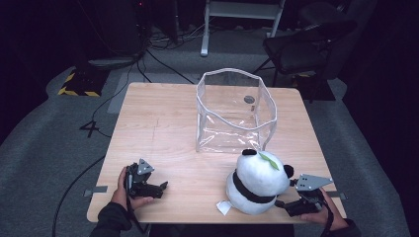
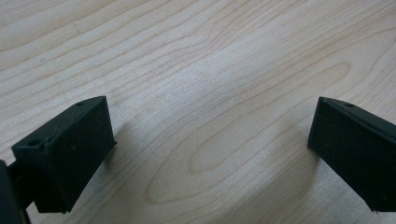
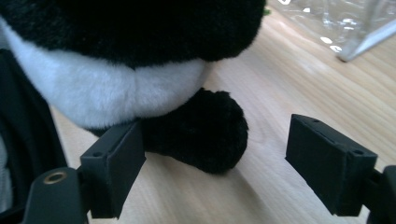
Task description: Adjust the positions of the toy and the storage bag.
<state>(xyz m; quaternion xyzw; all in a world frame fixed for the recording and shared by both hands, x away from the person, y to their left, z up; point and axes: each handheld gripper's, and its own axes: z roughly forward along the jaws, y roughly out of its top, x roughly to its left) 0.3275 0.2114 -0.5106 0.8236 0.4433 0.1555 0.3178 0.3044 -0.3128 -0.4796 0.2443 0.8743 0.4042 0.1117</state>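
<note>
A black and white plush panda (image 1: 257, 181) lies on the wooden table (image 1: 158, 128) near its front right, with a green leaf on its head and a white tag by its base. My right gripper (image 1: 285, 203) is open right beside it. In the right gripper view the panda's black paw (image 3: 205, 130) sits between the spread jaws of that gripper (image 3: 219, 163), and its left jaw touches the fur. My left gripper (image 1: 162, 188) rests open at the front left; its own view has bare wood between the jaws of the gripper (image 2: 210, 149). A clear plastic bag (image 1: 234, 111) stands open behind the panda.
The bag's near wall (image 3: 355, 28) is at the top right of the right gripper view. A black chair (image 1: 301, 47) and a white frame (image 1: 242, 17) stand beyond the table. Cables run over the grey floor (image 1: 59, 143) at the left.
</note>
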